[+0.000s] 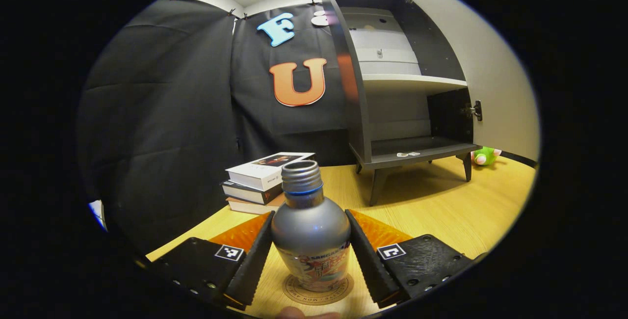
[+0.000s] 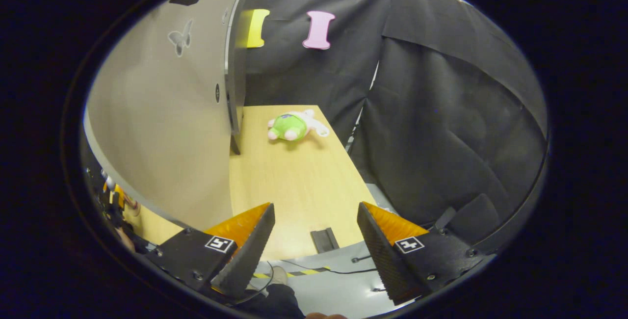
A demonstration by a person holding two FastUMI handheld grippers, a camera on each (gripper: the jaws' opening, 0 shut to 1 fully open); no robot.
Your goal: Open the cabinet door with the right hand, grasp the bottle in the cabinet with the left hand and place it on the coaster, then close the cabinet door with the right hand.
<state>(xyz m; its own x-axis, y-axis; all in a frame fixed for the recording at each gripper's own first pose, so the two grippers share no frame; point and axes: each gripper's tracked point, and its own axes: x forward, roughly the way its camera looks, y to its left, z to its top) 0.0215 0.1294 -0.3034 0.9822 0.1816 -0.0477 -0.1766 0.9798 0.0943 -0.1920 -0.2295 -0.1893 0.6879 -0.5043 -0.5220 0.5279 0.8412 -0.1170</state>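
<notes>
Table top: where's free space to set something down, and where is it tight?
Free: the bare table between the bottle and the cabinet legs; also the stretch in the right gripper view from the plush toy towards the near edge. The cabinet's lower shelf is nearly bare. Tight: around the coaster, left gripper and book stack.

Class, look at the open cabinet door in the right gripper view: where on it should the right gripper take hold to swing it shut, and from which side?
Probably the free vertical edge of the cabinet door, away from the hinge side. It is a thin flat panel standing open, so the open right gripper could straddle that edge from the front. No handle is visible to me.
</notes>
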